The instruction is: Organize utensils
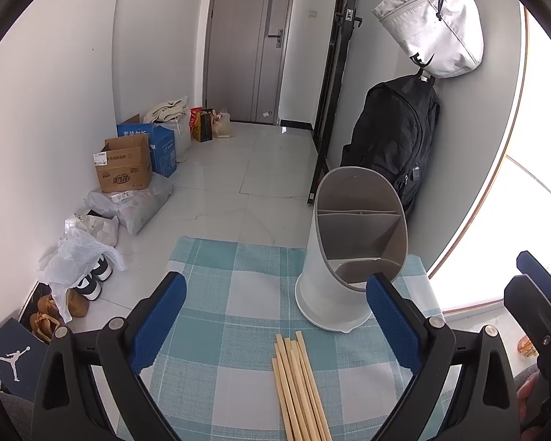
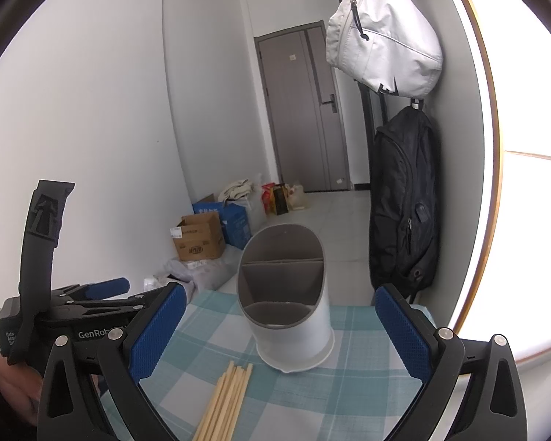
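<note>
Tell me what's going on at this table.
A person holds a pair of tongs in each hand over a table covered with a teal-and-white checked cloth. Both the left tongs and the right tongs are open and hold nothing. A bundle of pale wooden chopsticks lies flat on the cloth. Just beyond it stands a white cylindrical utensil holder with grey divided compartments, upright and apparently empty. No sorting has begun.

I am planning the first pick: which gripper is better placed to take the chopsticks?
Probably the left gripper: the chopsticks lie between its open fingers. For the right gripper they lie left of centre. The holder is empty.
</note>
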### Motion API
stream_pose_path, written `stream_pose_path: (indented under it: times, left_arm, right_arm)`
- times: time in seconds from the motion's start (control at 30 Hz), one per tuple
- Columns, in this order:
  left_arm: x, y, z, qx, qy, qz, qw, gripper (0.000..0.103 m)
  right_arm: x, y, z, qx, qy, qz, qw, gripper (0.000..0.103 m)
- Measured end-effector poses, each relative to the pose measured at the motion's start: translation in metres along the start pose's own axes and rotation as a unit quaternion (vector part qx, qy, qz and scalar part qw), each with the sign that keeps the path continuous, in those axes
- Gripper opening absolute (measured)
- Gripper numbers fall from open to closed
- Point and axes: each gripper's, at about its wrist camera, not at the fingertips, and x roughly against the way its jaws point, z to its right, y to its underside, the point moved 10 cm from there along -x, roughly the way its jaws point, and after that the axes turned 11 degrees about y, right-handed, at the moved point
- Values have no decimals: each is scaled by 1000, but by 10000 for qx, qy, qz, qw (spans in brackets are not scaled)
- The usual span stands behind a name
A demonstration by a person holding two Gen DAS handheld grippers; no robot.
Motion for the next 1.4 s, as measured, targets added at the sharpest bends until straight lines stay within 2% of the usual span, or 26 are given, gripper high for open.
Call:
stream_pose_path:
  times: [0.4, 0.6, 0.73, 0.9, 0.93, 1.07, 1.2, 1.3, 1.37, 1.4]
  left_arm:
    - [-3, 3, 2, 5, 64, -81, 9999, 96]
    - [-9, 7, -2, 123, 181, -257, 9994, 96]
    - [-13, 10, -20, 390, 166, -393, 9983, 96]
    - [-17, 13, -48, 802, 87, -551, 9952, 96]
    - [-18, 14, -51, 846, 77, -561, 9948, 96]
    - [-18, 16, -71, 1084, -34, -636, 9921, 96]
    - [-20, 22, -91, 1344, -136, -741, 9881, 96]
    - [-21, 25, -104, 1523, -159, -784, 9851, 96]
    - [-21, 26, -109, 1619, -175, -819, 9832, 96]
    - [-22, 27, -111, 1669, -179, -830, 9823, 96]
  right_arm:
    - [-2, 2, -2, 29, -3, -40, 10000, 103]
    - [-9, 8, -7, 9, -40, -239, 9997, 103]
    - [-19, 20, -9, -56, -118, -566, 9983, 103]
    - [-44, 51, -24, 40, -388, -1360, 9899, 102]
    - [-49, 59, -29, 82, -433, -1515, 9875, 95]
    - [-70, 97, -50, 351, -621, -2274, 9712, 81]
    - [-89, 138, -76, 589, -859, -3070, 9460, 66]
    - [-102, 157, -87, 708, -788, -3332, 9369, 54]
    - [-110, 164, -90, 792, -639, -3449, 9331, 35]
    - [-112, 165, -92, 815, -568, -3496, 9316, 33]
